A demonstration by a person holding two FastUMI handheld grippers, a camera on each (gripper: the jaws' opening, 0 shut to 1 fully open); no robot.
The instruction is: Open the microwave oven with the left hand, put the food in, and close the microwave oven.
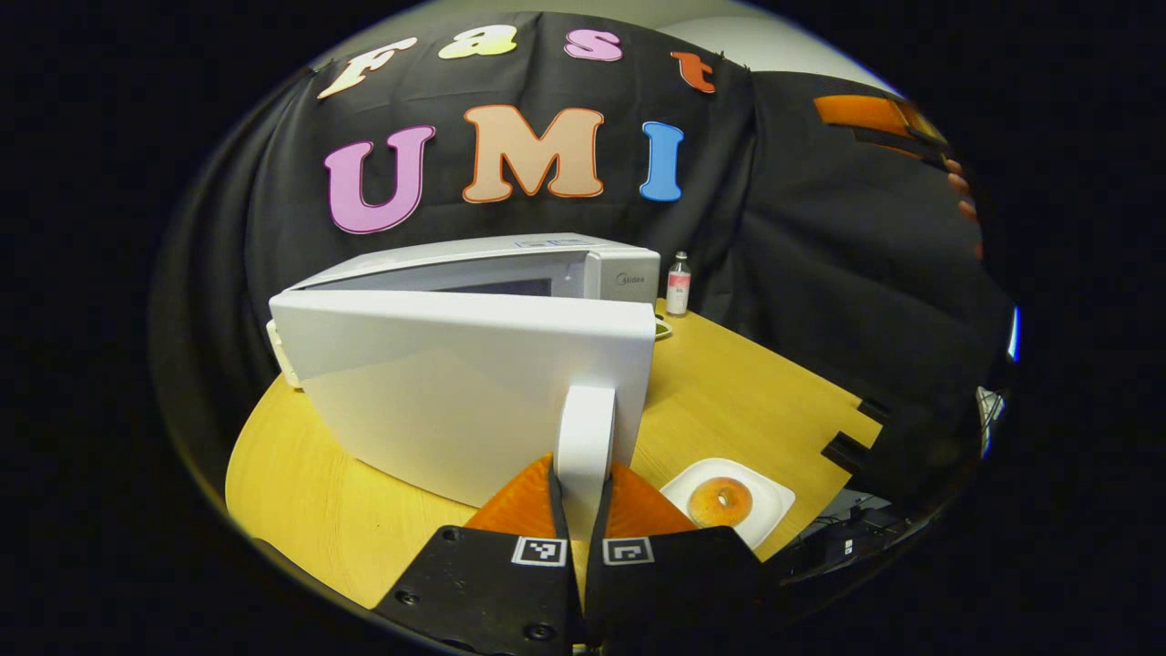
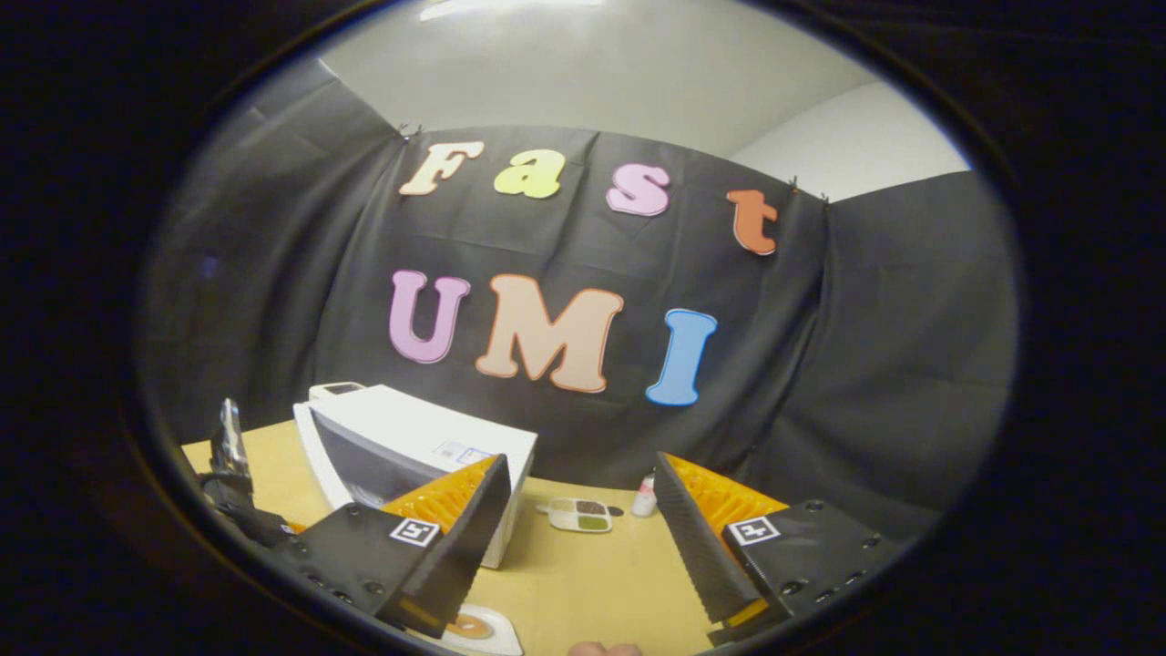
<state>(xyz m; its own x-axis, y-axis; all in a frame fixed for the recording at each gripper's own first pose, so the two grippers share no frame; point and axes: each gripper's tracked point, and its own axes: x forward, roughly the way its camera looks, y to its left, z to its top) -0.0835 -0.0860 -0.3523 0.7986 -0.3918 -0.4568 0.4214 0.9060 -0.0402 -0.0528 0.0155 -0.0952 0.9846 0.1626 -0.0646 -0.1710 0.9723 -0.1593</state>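
Left gripper (image 1: 583,510): fingers pinching the white door handle (image 1: 584,437) of the white box-shaped microwave oven (image 1: 474,383) (door partly swung out).
Food: glazed ring doughnut (image 1: 719,501) on white square plate (image 1: 765,499), yellow wooden table (image 1: 747,401).
Right gripper (image 2: 583,538): fingers spread wide, holding nothing.

Yellow wooden table (image 1: 747,392) bearing microwave oven (image 1: 510,273), plated doughnut (image 1: 720,501), small bottle (image 1: 678,284), sectioned dish (image 2: 579,515).

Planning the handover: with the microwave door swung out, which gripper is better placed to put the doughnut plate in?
Right. The right gripper is open and free above the plate; the left gripper is shut on the door handle.
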